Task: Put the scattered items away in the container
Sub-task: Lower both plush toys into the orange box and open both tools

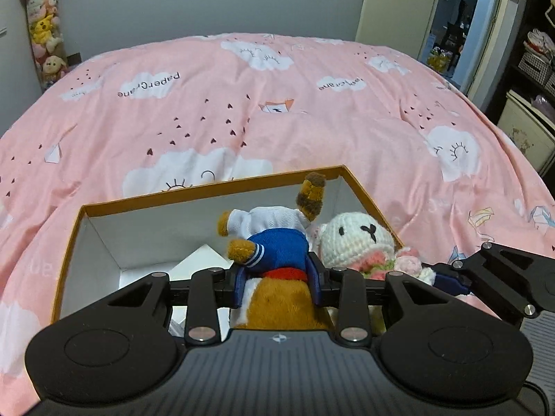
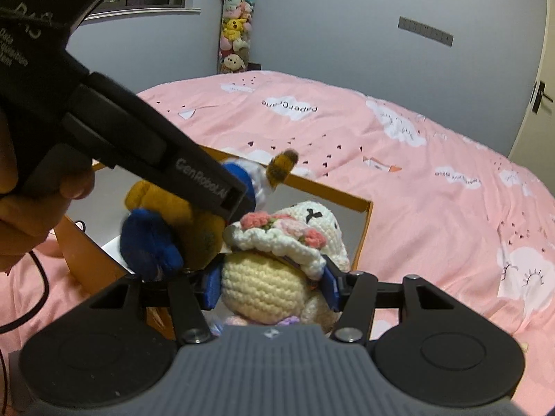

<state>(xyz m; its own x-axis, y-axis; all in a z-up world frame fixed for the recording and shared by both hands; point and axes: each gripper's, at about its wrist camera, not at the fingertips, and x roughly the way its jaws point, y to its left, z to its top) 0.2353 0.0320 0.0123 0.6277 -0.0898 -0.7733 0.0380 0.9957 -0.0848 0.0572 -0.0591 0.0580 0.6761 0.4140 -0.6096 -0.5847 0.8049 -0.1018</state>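
An orange-rimmed box (image 1: 208, 187) with white inner walls lies on the bed. My left gripper (image 1: 277, 284) is shut on a brown plush toy (image 1: 277, 246) in a blue and white sailor outfit and holds it over the box's opening. Beside it on the right, my right gripper (image 2: 272, 287) is shut on a cream crochet doll (image 2: 263, 277) with a flowered hat, at the box's right end. The doll's white face (image 1: 353, 239) shows in the left wrist view. In the right wrist view the plush toy (image 2: 163, 215) hangs below the left gripper (image 2: 239, 201), held by a hand.
A pink duvet (image 1: 277, 104) with cloud prints covers the bed around the box. A hanging column of plush toys (image 1: 45, 34) stands in the far corner. A door (image 1: 392, 0) and shelves (image 1: 534, 62) are at the right. A black cable (image 2: 38, 277) trails at the left.
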